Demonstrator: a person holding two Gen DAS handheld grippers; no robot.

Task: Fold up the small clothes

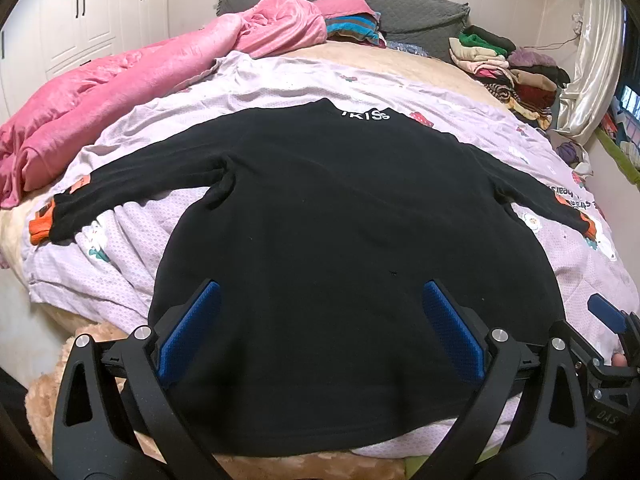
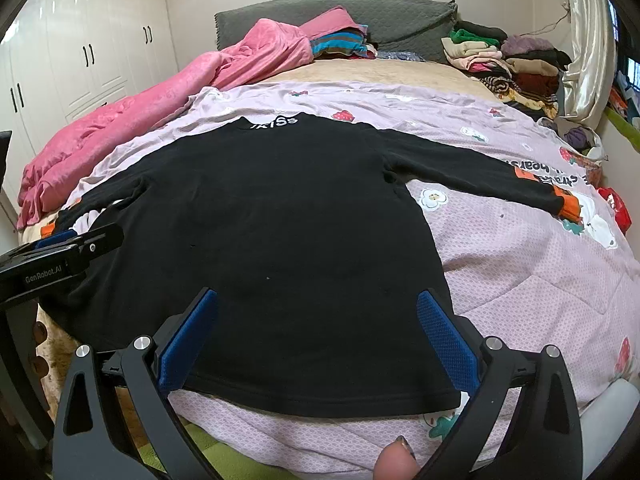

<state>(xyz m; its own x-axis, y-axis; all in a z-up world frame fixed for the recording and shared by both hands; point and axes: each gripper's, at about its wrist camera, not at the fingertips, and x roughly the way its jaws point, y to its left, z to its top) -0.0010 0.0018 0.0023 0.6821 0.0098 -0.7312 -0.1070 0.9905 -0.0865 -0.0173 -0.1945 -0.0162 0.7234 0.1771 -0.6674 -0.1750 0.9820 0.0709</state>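
A black long-sleeved top point(image 1: 320, 208) lies flat on the lilac quilt point(image 1: 280, 80), back up, collar far, sleeves spread with orange cuffs. It also shows in the right wrist view point(image 2: 272, 220). My left gripper point(image 1: 320, 292) is open and empty, hovering over the hem's left half. My right gripper point(image 2: 316, 300) is open and empty over the hem's right half near the bottom right corner. The right gripper shows at the left view's right edge point(image 1: 608, 316); the left gripper shows at the right view's left edge point(image 2: 72, 248).
A pink blanket point(image 1: 120, 92) is bunched at the left of the bed. A grey headboard point(image 1: 400, 0) stands at the back. Piled clothes point(image 1: 508, 68) lie at the far right. White wardrobes point(image 2: 80, 60) stand on the left.
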